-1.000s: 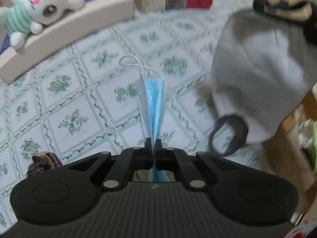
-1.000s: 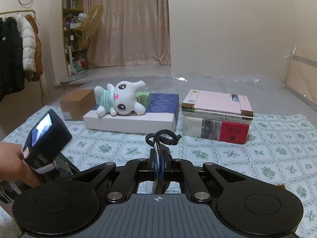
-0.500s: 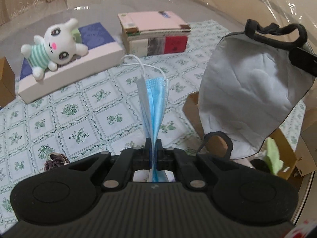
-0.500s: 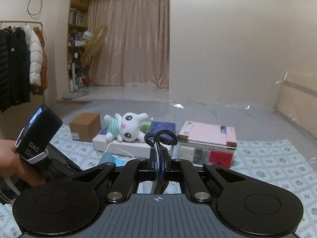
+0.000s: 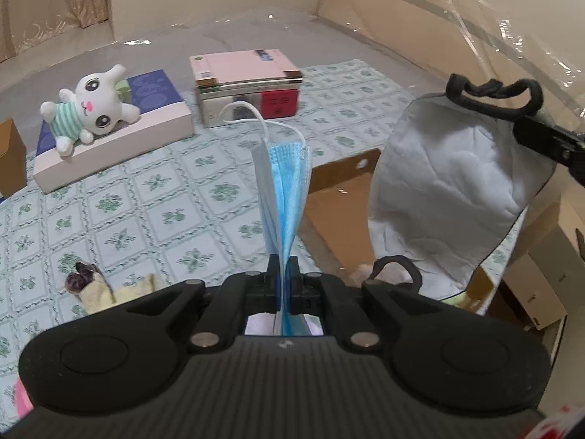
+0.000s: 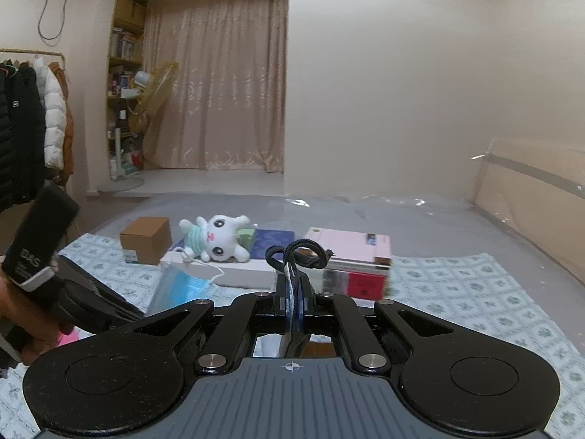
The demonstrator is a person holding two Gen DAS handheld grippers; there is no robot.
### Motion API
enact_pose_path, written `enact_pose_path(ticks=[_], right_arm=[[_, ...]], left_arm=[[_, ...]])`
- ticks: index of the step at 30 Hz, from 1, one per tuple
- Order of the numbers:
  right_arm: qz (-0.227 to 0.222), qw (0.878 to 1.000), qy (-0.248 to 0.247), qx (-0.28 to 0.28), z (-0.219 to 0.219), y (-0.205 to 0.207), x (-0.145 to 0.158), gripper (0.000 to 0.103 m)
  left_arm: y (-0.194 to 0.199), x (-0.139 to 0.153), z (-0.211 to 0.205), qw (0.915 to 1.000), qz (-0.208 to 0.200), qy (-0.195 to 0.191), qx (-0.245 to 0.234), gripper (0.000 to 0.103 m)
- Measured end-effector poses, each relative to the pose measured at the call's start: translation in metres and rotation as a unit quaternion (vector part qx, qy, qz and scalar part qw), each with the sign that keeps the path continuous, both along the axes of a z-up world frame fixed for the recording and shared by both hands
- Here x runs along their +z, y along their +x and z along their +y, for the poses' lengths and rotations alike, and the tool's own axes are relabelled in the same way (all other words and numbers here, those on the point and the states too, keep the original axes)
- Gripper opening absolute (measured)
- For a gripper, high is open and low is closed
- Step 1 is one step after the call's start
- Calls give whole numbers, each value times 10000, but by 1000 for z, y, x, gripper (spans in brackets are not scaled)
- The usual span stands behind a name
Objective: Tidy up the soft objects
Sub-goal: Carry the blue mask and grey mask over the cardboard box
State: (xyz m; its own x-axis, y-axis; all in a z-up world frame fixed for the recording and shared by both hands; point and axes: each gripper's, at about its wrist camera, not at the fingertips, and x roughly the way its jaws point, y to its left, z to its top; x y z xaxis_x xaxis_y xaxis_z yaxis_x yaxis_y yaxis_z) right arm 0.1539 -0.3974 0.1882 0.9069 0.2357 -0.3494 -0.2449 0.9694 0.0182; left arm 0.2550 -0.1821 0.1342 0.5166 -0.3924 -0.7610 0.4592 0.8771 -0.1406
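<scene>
Two tools clamped on face masks (blue (image 5: 283,197), grey (image 5: 453,201)) above green-patterned floor cloth (image 5: 153,197), curtained room.

blue mask (image 5: 283,197): pleated nonwoven | grey mask (image 5: 457,197): quilted cloth | tongs (image 5: 282,267): matt plastic

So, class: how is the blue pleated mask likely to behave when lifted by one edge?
Probably floppy: the blue pleated mask sags in folds from the shut left tool. Likely very light, since a thin pinch holds it. Its ear loop dangles and may snag.

You hold a folded blue surgical mask (image 5: 283,197) upright, white loop on top, beside a hanging grey cloth mask (image 5: 453,197) with black loops.
</scene>
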Motion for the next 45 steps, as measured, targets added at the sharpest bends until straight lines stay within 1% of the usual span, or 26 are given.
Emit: enact_pose_path(ticks=[5, 12, 21, 27, 32, 38, 45], right_arm=[[94, 9995, -26, -308, -26, -16, -3, 4], [245, 9974, -78, -673, -64, -31, -10, 4], [454, 9955, -102, -826, -86, -31, -23, 4], [586, 9949, -106, -811, -92, -18, -33, 4], [612, 9951, -103, -769, -95, -2, -39, 4], [688, 9951, -52, -705, -96, 17, -53, 4], [878, 9944, -60, -589, -101, 48, -73, 4]], left_arm=[[-19, 4, -19, 9998, -48, -71, -166, 2], [-31, 5, -42, 9992, -53, -183, -361, 2], [-33, 6, -72, 9984, -54, -351, -441, 2], [-23, 3, -91, 9980, -6, -485, -394, 2], [-14, -4, -106, 9978, 60, -562, -338, 2], [8, -24, -125, 9977, 232, -581, -245, 2], [34, -53, -144, 9973, 333, -652, -91, 2]])
